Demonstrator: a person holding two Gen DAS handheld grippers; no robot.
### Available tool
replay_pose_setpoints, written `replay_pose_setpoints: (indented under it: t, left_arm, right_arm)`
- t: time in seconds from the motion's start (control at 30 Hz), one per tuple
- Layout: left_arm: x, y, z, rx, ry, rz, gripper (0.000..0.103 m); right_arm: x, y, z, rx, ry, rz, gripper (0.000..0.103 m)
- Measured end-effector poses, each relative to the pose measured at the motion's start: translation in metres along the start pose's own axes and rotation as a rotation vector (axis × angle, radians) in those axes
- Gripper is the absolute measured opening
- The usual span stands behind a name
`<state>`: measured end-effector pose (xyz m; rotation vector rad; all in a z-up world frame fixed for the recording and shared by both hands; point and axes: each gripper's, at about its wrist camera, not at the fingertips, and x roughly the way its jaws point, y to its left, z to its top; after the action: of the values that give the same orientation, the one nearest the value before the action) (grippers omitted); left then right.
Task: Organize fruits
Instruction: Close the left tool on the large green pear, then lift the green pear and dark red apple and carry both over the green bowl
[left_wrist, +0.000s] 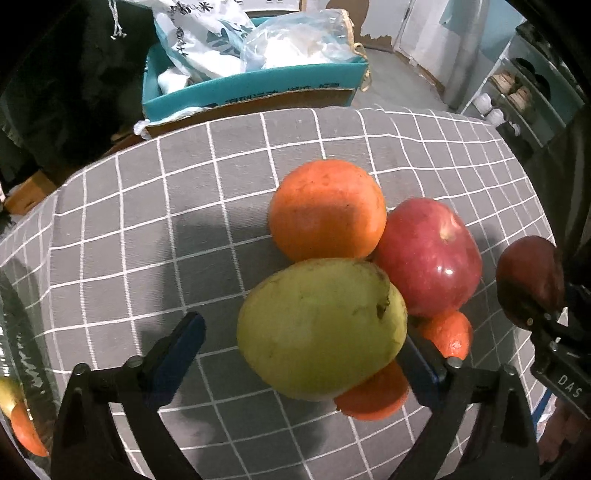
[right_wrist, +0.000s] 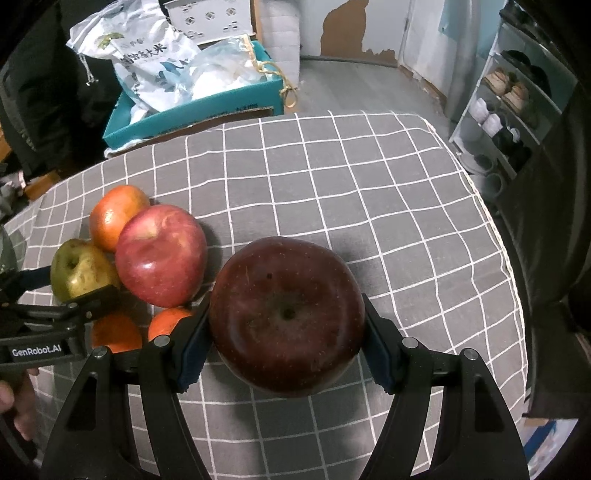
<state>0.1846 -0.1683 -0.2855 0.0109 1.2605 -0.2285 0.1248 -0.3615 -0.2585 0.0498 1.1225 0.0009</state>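
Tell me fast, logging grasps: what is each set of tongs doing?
Left tongs: open around the green fruit, left pad clear.
Right tongs: shut on the dark apple.

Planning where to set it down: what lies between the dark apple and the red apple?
Only bare checked cloth separates the dark apple from the red apple, in the right wrist view.

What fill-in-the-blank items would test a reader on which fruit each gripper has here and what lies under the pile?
1. The right gripper is shut on the dark red ____.
2. The left gripper stands open around a ____ fruit.
3. The fruits lie on a grey ____ cloth.
4. Behind the table stands a teal ____ holding bags.

Missing words: apple; green; checked; box
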Motion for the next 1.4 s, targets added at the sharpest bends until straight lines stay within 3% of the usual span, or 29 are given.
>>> replay_pose_setpoints:
  t: [0.13,0.57,1.4]
  left_arm:
    - [0.002,-0.003,0.000,0.001,0.007,-0.063,0.078]
    - [-0.010,0.000,-0.006,0.010,-0.025,-0.032,0.078]
    - [-0.097,0.012,-0.019,0.051,-0.202,0.033,0.078]
  right_arm:
    - [0.002,-0.001,0.000,0.001,0.004,-0.002,0.072]
    - [-0.007,0.007,0.001,-0.026,-0.013,-0.011,0.072]
    - [-0.062,0.031,0.008,-0.076,-0.113,0.002,0.072]
